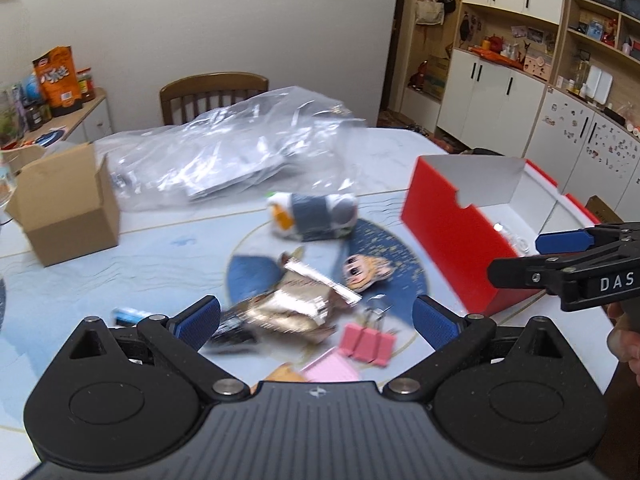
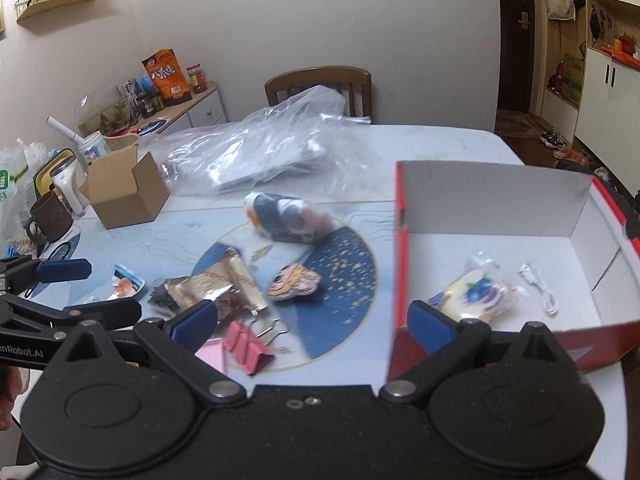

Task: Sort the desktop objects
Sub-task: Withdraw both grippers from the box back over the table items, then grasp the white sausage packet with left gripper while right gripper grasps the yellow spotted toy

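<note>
Gold snack wrapper [image 1: 280, 308] lies between our left gripper's [image 1: 316, 322] released, empty jaws; right gripper [image 2: 312, 326] released too; clench low, mid-wrapper.

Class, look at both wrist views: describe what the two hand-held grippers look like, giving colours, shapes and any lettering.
Each hand-held gripper, left and right, is matte black plastic with a ribbed body, rounded pivot housings, silver pins and two blue textured fingers. White lettering marks their sides: "DAS" on the right one, "nRobot.AI" on the left. No cables or sleeves show.
</note>
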Demonstrator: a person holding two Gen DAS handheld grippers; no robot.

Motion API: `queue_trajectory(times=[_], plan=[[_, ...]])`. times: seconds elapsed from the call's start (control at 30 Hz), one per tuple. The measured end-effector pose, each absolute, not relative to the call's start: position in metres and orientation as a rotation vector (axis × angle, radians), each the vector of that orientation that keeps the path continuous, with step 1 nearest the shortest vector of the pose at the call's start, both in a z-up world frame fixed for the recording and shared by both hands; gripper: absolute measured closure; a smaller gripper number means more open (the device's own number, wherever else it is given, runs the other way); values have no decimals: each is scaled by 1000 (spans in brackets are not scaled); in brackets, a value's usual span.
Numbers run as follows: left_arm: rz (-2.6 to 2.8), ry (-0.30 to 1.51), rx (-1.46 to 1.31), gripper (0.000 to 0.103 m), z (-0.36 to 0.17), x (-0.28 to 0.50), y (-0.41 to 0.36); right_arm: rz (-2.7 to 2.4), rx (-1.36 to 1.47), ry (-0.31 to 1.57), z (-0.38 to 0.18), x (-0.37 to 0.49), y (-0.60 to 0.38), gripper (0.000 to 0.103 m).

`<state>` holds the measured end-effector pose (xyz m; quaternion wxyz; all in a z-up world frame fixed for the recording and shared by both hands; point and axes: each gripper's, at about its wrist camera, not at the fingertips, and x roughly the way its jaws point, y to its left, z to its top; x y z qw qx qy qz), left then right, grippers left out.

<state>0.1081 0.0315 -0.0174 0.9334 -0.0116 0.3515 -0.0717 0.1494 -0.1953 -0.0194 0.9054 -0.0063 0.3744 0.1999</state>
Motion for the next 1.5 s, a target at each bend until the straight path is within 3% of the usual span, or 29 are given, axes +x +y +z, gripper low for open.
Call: queue_trajectory(times=[0.8,1.5], plan=[[-52,785,11,0,-72,86,126,446,-102,830,-57,121,-97,2],[-91,827,136,0,-118,139,161,603,-246,865,-92,111,-23,2]])
